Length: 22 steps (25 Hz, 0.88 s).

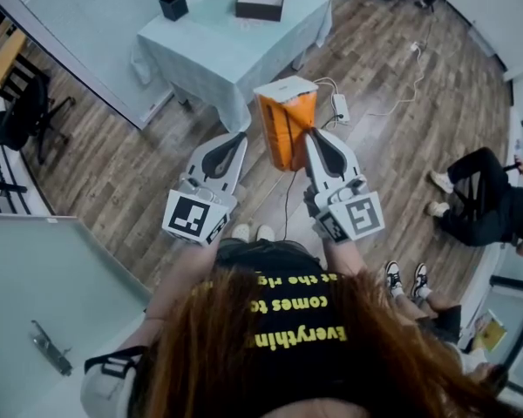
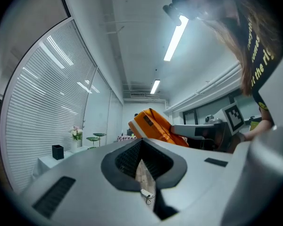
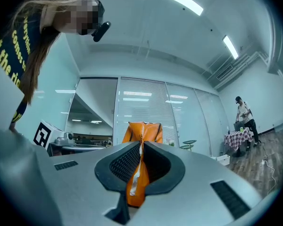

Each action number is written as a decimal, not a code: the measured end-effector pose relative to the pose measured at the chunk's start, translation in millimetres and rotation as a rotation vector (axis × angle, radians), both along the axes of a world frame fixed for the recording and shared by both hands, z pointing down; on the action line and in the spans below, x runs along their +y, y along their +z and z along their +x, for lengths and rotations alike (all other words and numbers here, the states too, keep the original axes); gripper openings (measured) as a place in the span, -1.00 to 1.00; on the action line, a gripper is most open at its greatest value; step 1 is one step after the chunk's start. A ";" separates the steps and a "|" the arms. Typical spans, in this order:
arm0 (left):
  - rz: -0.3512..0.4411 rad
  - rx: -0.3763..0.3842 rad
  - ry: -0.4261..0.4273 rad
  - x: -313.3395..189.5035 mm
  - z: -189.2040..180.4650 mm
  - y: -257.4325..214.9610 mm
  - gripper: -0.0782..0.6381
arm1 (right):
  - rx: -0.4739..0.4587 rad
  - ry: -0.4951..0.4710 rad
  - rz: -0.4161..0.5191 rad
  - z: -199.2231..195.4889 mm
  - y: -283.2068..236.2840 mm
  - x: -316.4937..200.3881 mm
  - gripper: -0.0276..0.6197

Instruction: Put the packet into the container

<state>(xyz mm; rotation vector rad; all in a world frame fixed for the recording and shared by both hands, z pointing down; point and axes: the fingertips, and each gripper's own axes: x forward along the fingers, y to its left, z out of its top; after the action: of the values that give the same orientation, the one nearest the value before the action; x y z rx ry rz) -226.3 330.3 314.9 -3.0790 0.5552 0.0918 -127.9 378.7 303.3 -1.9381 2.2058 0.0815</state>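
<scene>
One packet (image 3: 142, 132) — in right hand-held gripper (image 3: 140, 160)

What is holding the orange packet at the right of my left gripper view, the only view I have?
Observer: The right gripper, shut on the packet; the right gripper view shows orange film between its jaws.
Operator: Is a container anywhere near?
Observer: Possibly. The head view shows a dark box on the cloth-covered table ahead; the packet hangs in the air short of it.
Operator: Anyone in the way?
Observer: No; one person sits on the floor off to the right.
</scene>
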 end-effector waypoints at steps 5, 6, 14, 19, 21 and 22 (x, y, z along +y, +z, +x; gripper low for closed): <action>-0.004 -0.002 -0.004 4.4 8.0 4.6 -0.78 | 0.003 -0.013 0.008 5.9 0.0 0.1 -0.78; -0.005 -0.005 -0.006 5.1 10.1 5.8 -0.78 | 0.000 -0.016 0.008 7.8 0.3 0.4 -0.79; -0.008 -0.012 -0.015 -7.4 27.4 1.7 -0.78 | -0.011 -0.027 0.006 24.2 -2.7 -12.1 -0.79; 0.003 -0.007 -0.013 -10.6 28.8 1.6 -0.78 | -0.011 -0.026 0.011 24.5 -1.2 -13.9 -0.79; 0.002 -0.006 -0.007 -11.1 30.1 3.9 -0.78 | -0.009 -0.026 0.009 24.0 0.6 -13.7 -0.79; 0.002 -0.006 -0.004 -12.0 31.1 4.7 -0.78 | -0.010 -0.022 0.010 24.8 1.2 -14.4 -0.79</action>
<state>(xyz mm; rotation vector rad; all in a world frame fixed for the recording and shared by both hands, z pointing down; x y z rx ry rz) -195.2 318.2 319.7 -3.0750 0.5602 0.0835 -103.1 364.3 304.5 -1.9040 2.2160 0.0799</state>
